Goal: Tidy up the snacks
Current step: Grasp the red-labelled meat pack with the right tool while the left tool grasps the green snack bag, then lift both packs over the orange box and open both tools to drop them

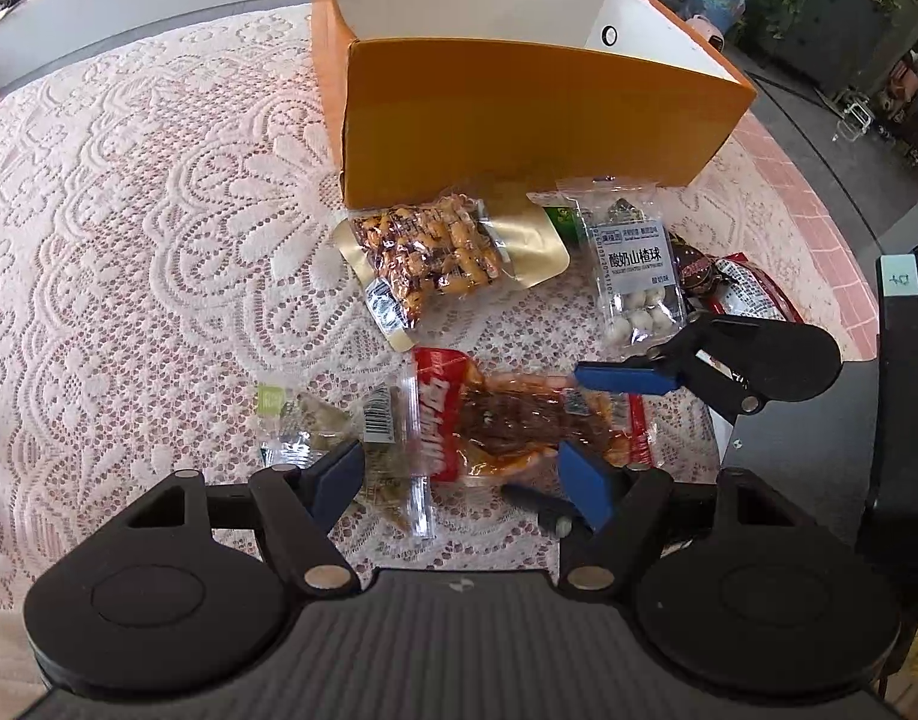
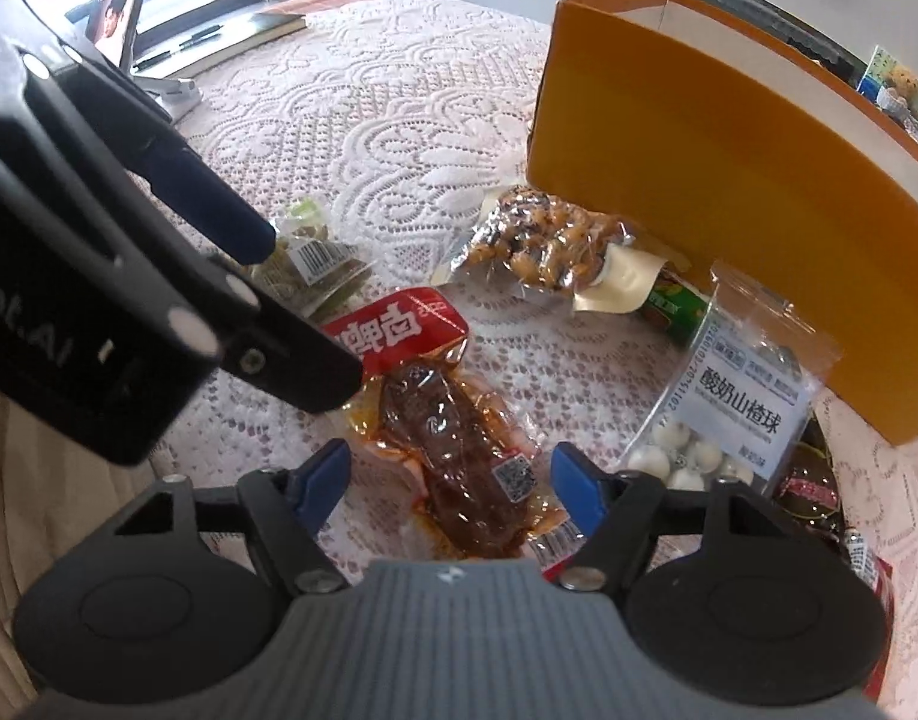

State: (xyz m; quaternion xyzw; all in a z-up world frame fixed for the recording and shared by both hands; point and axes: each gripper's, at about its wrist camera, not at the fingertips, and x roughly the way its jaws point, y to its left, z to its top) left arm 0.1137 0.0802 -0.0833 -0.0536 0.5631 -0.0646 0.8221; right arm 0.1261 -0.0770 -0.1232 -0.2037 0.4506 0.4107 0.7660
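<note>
Red meat packet [image 2: 459,450] flat on lace, nut bag [image 1: 429,255], perhaps peanuts, beside orange box [image 1: 519,120]

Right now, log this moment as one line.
left tool: open, over red meat packet | right tool: open, straddling same packet | orange box: snacks outside

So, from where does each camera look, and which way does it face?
Left wrist: sits on the left gripper, looking down-forward at the red meat packet and orange box; right gripper enters at right.
Right wrist: sits on the right gripper, above the same packet; left gripper crosses from upper left.
Shared: packet, box, hawthorn ball bag.
</note>
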